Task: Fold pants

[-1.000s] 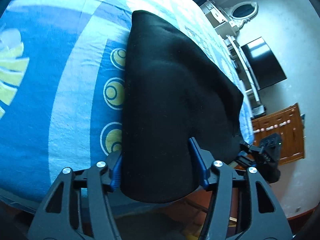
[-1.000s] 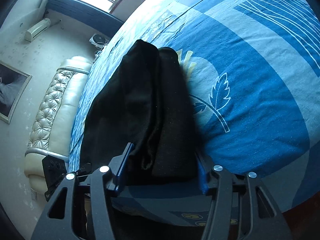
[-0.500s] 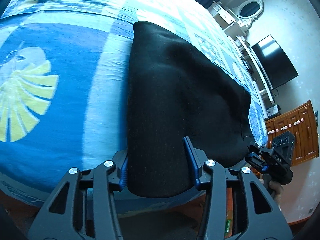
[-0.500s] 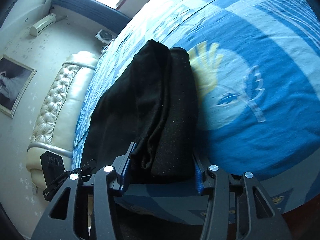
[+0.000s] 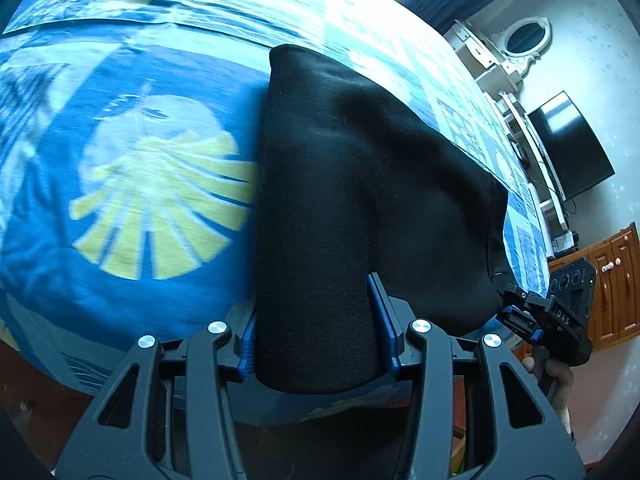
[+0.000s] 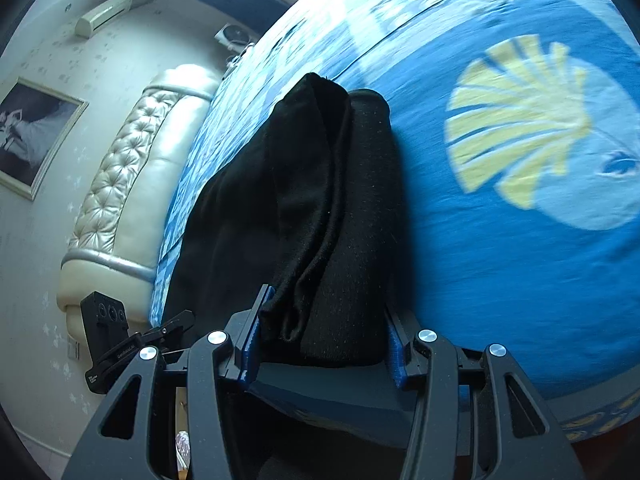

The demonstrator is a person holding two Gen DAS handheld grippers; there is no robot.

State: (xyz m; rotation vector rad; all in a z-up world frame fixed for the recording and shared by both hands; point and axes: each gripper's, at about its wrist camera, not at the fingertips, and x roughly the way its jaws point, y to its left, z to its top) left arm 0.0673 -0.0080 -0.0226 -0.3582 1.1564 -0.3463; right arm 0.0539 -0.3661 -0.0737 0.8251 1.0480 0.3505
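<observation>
We hold black pants (image 5: pixel 360 184) over a blue patterned bedspread (image 5: pixel 120 280), our left gripper (image 5: pixel 316 344) clamped on one folded end at six o'clock in its view. Our right gripper (image 6: pixel 322 340) grips the other end, layered edges bunched between its blue pads (image 6: pixel 250 344). The yellow fan motif (image 6: pixel 516 120) lies at two o'clock, a tufted headboard (image 6: pixel 124 184) at nine.

The pants (image 5: pixel 360 200) are plain black, lying on a bedspread (image 5: pixel 120 300) of deep and pale blue with a yellow fan-shaped shell print (image 5: pixel 160 208). The grippers' frames are black with bright blue pads (image 6: pixel 252 340). The quilted headboard (image 6: pixel 132 168) at the far left is glossy cream.
</observation>
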